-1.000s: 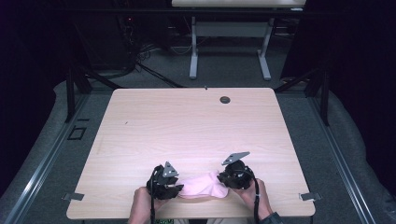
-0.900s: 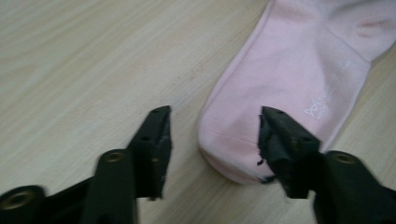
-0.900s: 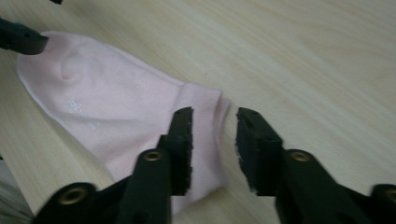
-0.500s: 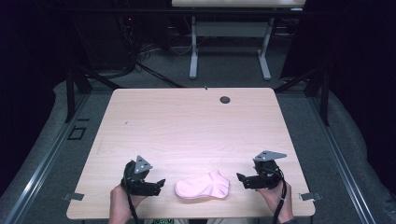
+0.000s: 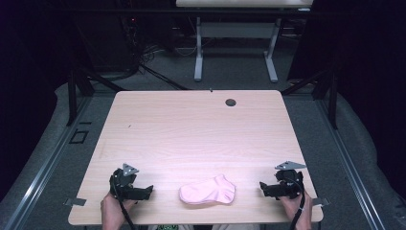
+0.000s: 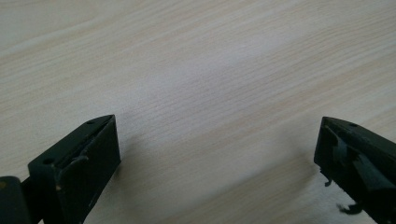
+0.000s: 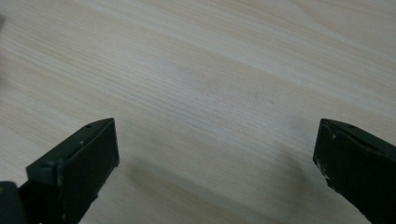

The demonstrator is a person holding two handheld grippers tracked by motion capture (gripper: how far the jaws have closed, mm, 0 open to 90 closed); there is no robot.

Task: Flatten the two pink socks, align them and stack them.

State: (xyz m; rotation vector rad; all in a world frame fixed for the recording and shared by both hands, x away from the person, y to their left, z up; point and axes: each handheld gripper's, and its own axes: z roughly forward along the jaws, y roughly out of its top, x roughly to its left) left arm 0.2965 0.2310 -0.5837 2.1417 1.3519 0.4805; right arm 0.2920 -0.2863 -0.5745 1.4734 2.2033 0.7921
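A pink sock lies flat at the bench's 6 o'clock edge, toe toward 9 o'clock. The left tool rests at the sock's 9 o'clock, the right tool at its 3 o'clock, both apart from it. Each tool's jaws have just been opening and stand wide, with bare wood between them.

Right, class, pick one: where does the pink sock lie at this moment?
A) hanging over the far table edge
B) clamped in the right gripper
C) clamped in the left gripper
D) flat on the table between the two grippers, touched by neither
D: the pink sock lies flat on the table, apart from the left gripper and the right gripper, both with jaws open and nothing between them.
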